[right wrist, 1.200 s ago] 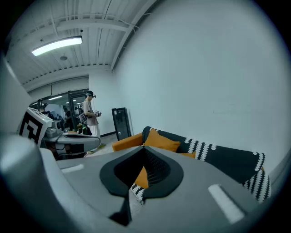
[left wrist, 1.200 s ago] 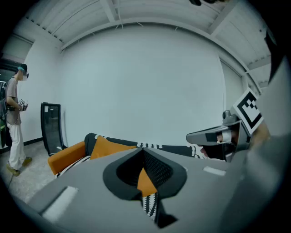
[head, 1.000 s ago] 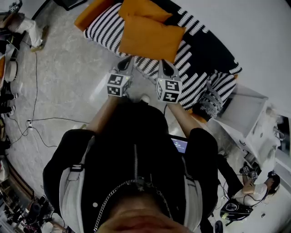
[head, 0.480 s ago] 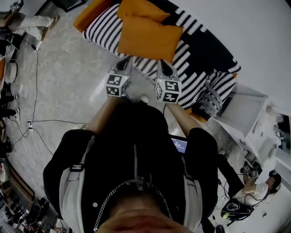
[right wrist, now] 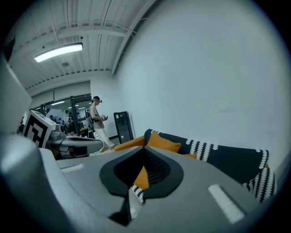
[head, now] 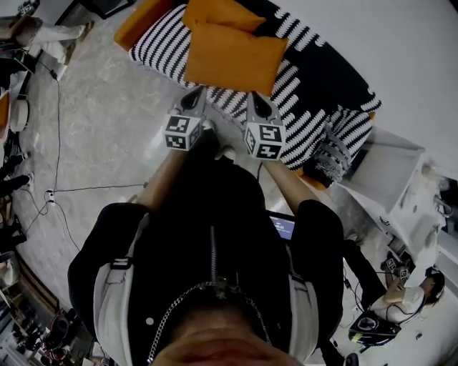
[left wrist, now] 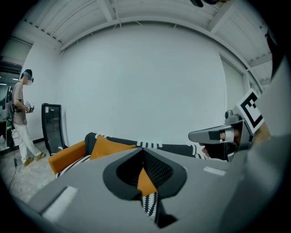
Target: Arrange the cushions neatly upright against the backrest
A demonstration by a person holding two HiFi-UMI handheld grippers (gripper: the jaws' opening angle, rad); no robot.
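Note:
Two orange cushions rest on the black-and-white striped sofa (head: 161,50): a large one (head: 227,58) lies flat on the seat, and a second (head: 215,13) sits behind it near the backrest (head: 336,68). My left gripper (head: 195,99) and right gripper (head: 259,104) hover side by side at the seat's front edge, just short of the large cushion, both shut and holding nothing. The left gripper view shows its shut jaws (left wrist: 142,152) pointing at the sofa, with an orange cushion (left wrist: 109,146) beyond. The right gripper view shows its shut jaws (right wrist: 144,154) and the cushion (right wrist: 164,142).
An orange armrest (head: 139,21) ends the sofa at the left. A fringed striped throw (head: 333,161) hangs at its right end beside a white cabinet (head: 390,179). Cables (head: 64,189) cross the floor. A person (right wrist: 96,119) stands by a black cabinet (right wrist: 122,127); another sits at lower right (head: 401,304).
Both grippers keep their place in front of the sofa. The person at the top left of the head view has shifted their legs.

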